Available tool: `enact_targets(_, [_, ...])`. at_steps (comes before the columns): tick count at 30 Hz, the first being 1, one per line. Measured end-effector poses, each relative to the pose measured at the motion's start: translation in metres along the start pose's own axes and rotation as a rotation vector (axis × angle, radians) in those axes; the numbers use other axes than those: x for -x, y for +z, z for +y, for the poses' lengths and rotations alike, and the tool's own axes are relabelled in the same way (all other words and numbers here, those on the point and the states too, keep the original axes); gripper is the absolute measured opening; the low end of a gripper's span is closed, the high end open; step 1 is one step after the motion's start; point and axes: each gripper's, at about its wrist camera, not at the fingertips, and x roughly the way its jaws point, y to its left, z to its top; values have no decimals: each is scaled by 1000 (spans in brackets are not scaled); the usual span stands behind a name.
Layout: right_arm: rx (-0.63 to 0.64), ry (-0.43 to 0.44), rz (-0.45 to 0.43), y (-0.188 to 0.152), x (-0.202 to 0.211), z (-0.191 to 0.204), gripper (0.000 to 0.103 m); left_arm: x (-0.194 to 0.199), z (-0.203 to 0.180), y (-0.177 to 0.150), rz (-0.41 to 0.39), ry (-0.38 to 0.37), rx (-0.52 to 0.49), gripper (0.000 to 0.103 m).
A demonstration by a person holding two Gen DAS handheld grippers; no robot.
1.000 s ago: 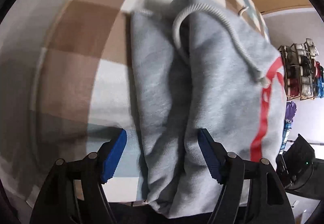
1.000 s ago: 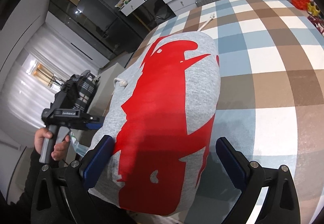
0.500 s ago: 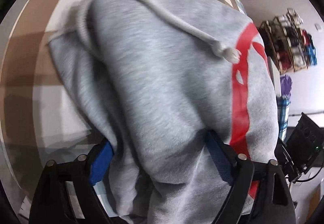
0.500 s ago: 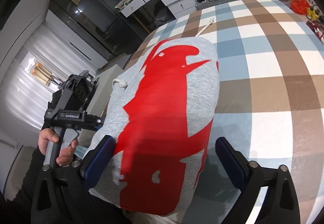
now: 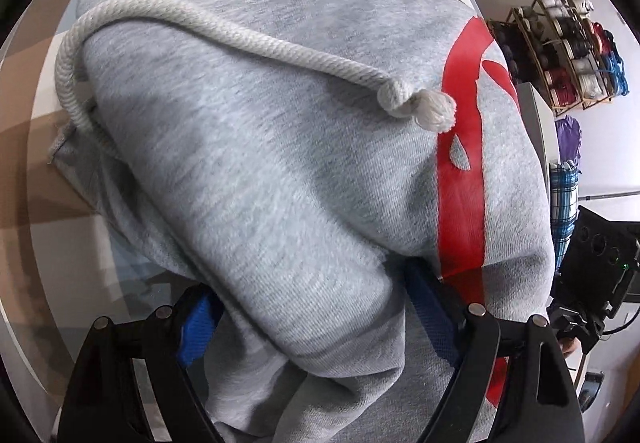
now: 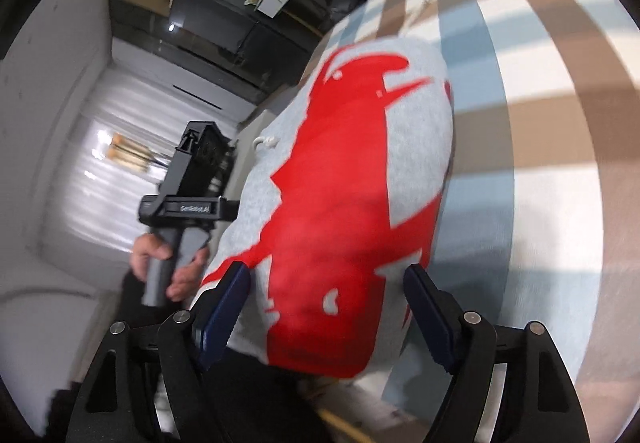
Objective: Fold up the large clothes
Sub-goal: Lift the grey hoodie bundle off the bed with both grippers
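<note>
**A:** Grey fleece fills the bottom of both views. That's the folded hoodie [image 5: 280,171], bunched thick between the blue pads of the left gripper [image 5: 316,315] at the lower edge of the left wrist view. Whether those pads press the cloth or only straddle it, I cannot tell; the bundle hides them.

**B:** And the right gripper [image 6: 324,307]?

**A:** Its jaws are closing, with the near end of the hoodie and its red print [image 6: 340,183] between them. The pads look just short of the fabric on each side, so not clamped, I'd say.

**B:** So which step?

**A:** By my reading, the folding is mostly done: a compact bundle on the checked cloth [image 6: 540,123], both grippers set at its near edge to seize it for a last fold or a lift.

**B:** What does the next move need?

**A:** Both sides gripping all layers together, or the bundle slumps open. The white drawstring [image 5: 240,39] lies loose across the top, further up the frame, and could drag.
</note>
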Motion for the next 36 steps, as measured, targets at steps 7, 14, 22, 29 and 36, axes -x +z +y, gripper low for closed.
enact_targets(7, [-31,-55,-85,0,18,-11,88,-3,-2,8,22,-13,-71,83])
enact_targets(14, [-155,-48,-190,4,49,-55,102,-26,-41,8,49,8,-205,83])
enact_targets(22, [-199,44,37,48,23,-82,103,-26,-26,3,-113,0,-103,84])
enact_targets(29, [-188,97,183,73,-14,-73,103,-26,-25,7,-143,-10,-152,85])
enact_targets(36, [-171,94,244,75,-25,-72,103,-19,-32,0,-167,62,-261,85])
